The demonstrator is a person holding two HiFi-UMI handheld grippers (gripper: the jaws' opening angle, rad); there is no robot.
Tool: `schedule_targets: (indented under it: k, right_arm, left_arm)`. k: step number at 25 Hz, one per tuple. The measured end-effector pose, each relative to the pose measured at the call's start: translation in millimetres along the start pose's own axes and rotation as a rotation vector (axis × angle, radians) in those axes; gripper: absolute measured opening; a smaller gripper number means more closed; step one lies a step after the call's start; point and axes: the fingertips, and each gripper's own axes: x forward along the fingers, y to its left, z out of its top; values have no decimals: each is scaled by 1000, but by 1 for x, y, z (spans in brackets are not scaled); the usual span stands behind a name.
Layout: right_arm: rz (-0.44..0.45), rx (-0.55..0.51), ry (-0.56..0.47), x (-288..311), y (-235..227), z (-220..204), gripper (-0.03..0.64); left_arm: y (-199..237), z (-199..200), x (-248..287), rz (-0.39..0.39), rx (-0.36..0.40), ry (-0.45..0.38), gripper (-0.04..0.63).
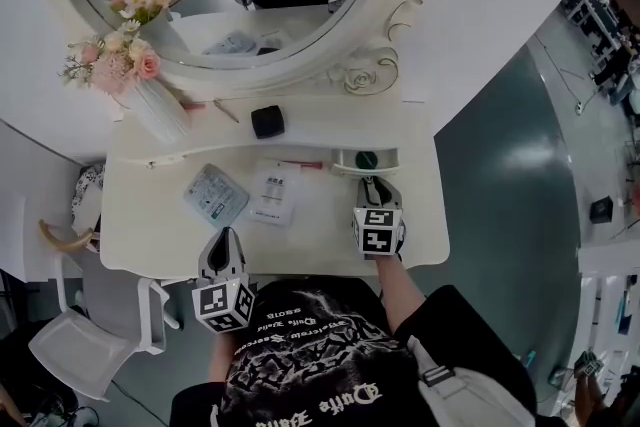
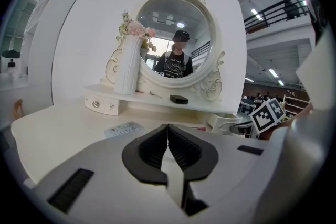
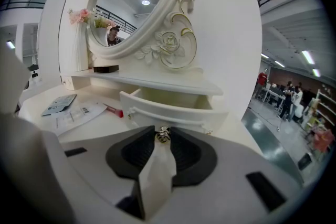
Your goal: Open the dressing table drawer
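Partly out, drawer (image 3: 178, 110) front toward right gripper (image 3: 163, 132), long axis along shelf (image 3: 157, 81)

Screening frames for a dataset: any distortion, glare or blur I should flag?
Head view: fisheye curves the dressing table; sheen on the floor. Left gripper view: dark corners, ceiling light glints in the mirror. Right gripper view: dark corners, drawer knob sharp.
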Motion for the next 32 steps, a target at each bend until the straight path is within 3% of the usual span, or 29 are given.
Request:
schedule_targets:
  k: [32]
  right_arm:
    - [-1,-19,-2,-8,4,-4,101]
  left_arm:
    - [-3,3,1,-29,-22,-18,17]
